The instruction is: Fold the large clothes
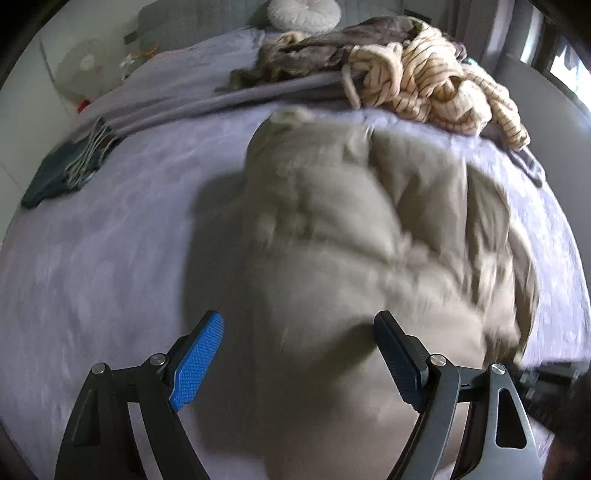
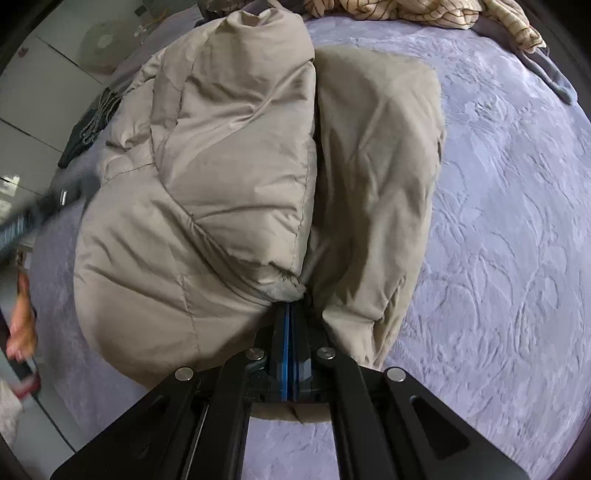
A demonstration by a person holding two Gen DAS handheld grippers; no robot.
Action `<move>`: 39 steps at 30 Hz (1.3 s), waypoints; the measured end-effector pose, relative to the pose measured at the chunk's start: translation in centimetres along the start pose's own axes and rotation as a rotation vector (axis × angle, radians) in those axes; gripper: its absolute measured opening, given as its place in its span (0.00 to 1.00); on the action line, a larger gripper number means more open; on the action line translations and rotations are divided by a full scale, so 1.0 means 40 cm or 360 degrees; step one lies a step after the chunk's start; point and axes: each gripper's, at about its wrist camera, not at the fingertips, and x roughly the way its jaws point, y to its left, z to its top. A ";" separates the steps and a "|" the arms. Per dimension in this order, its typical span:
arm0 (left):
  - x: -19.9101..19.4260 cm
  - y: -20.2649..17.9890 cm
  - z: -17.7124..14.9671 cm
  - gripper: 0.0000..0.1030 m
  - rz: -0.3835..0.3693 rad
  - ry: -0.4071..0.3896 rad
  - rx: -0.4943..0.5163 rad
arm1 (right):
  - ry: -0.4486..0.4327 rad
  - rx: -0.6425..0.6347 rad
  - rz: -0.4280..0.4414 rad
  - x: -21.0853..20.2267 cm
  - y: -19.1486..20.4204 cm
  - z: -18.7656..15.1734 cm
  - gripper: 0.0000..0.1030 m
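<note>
A beige puffer jacket [image 1: 351,229] lies folded lengthwise on the lavender bed cover [image 1: 110,240]. My left gripper [image 1: 299,332] is open and empty, its blue pads spread just above the jacket's near end. In the right wrist view the jacket [image 2: 221,166] has one half laid over the other. My right gripper [image 2: 290,306] is shut on the jacket's near hem, where the two layers meet. The view from the left gripper is blurred by motion.
A cream striped garment [image 1: 436,81] and a grey-brown one [image 1: 325,48] are heaped at the far side of the bed. A dark green item with fringe [image 1: 70,166] lies at the left edge. A round white cushion [image 1: 303,13] sits by the headboard.
</note>
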 end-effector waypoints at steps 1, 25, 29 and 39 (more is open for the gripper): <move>0.002 0.004 -0.024 0.82 0.0009 0.0015 0.0003 | -0.0003 0.0003 -0.0004 0.006 0.015 0.011 0.01; -0.094 0.037 -0.130 0.98 0.0019 0.0122 -0.0100 | 0.0018 0.0107 -0.0019 -0.149 0.008 -0.086 0.26; -0.122 0.039 -0.138 0.99 0.0044 0.0125 -0.0114 | 0.0005 0.0101 -0.0029 -0.174 0.013 -0.116 0.37; -0.189 0.050 -0.157 0.99 0.0160 0.0081 -0.0086 | -0.0020 0.0137 -0.0087 -0.192 0.058 -0.120 0.51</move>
